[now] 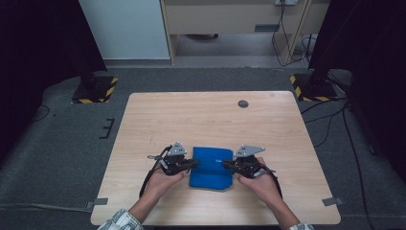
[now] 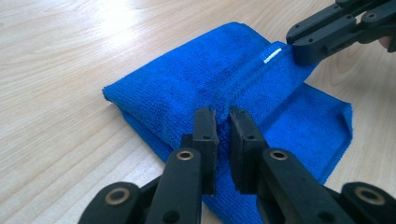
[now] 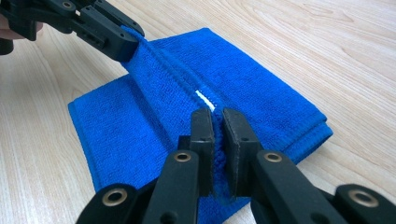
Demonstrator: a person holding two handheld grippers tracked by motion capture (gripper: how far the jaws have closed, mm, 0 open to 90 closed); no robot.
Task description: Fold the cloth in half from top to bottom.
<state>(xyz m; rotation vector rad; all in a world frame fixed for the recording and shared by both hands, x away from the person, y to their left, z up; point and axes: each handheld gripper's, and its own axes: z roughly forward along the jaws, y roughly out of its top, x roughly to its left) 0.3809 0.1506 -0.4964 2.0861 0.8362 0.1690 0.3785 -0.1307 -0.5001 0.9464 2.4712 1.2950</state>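
The folded blue cloth [image 1: 210, 167] lies on the pale wooden worktop [image 1: 206, 115], directly between the two claws; its raised hem ridge runs from one claw to the other. The left claw [image 2: 223, 122] is clamped on the ridge's one end; the right claw [image 3: 218, 122] pinches the other end, just beside a small white tag [image 3: 204, 99].

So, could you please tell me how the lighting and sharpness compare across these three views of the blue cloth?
High view: soft and low in detail, dark curtains at both sides, the table evenly lit. Left gripper view: glare whitens the wood at the top left, the blue cloth is sharp, the near jaws slightly soft. Right gripper view: even light, crisp cloth weave, faint sheen on the wood at the upper right.
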